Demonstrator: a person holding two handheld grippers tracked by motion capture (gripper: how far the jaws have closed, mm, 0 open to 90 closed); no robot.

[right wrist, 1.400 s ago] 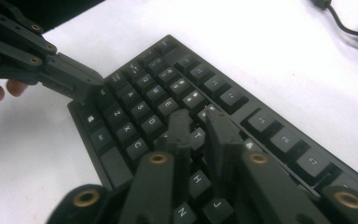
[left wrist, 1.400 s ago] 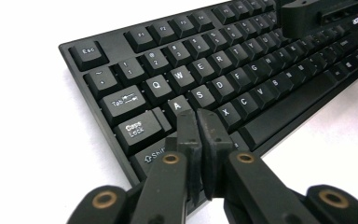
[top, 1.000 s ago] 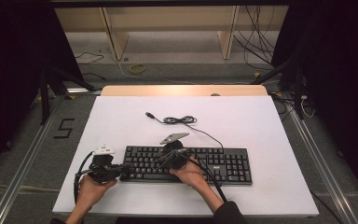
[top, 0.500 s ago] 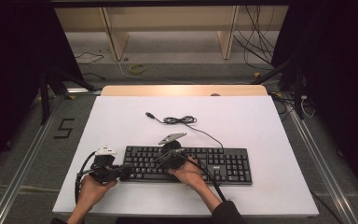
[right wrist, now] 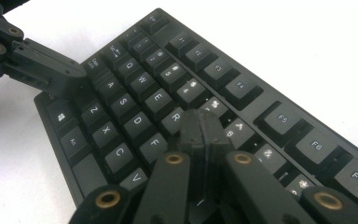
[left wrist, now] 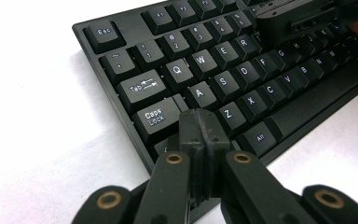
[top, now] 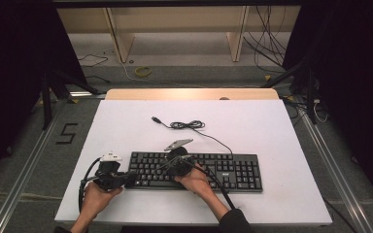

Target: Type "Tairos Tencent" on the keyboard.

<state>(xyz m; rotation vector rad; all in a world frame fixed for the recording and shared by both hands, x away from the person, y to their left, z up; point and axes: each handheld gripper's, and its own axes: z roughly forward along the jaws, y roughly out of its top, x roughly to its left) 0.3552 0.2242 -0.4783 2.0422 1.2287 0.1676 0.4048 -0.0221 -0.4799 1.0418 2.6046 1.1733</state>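
A black keyboard (top: 223, 172) lies across the near half of the white table (top: 272, 131). My left gripper (top: 132, 177) is at the keyboard's left end, held in a hand. In the left gripper view its jaws (left wrist: 200, 126) are shut with nothing between them, tips down at the key below Caps Lock (left wrist: 154, 117). My right gripper (top: 172, 165) is over the letter keys, left of the keyboard's middle. Its shut, empty jaws (right wrist: 201, 126) cover the keys just right of R (right wrist: 176, 117) and F. Whether either tip presses a key I cannot tell.
The keyboard's thin black cable (top: 187, 125) runs from its back edge in a small coil to a loose USB plug (top: 155, 119). A wooden strip (top: 189, 93) edges the far side of the table. Floor cables and shelf legs lie beyond.
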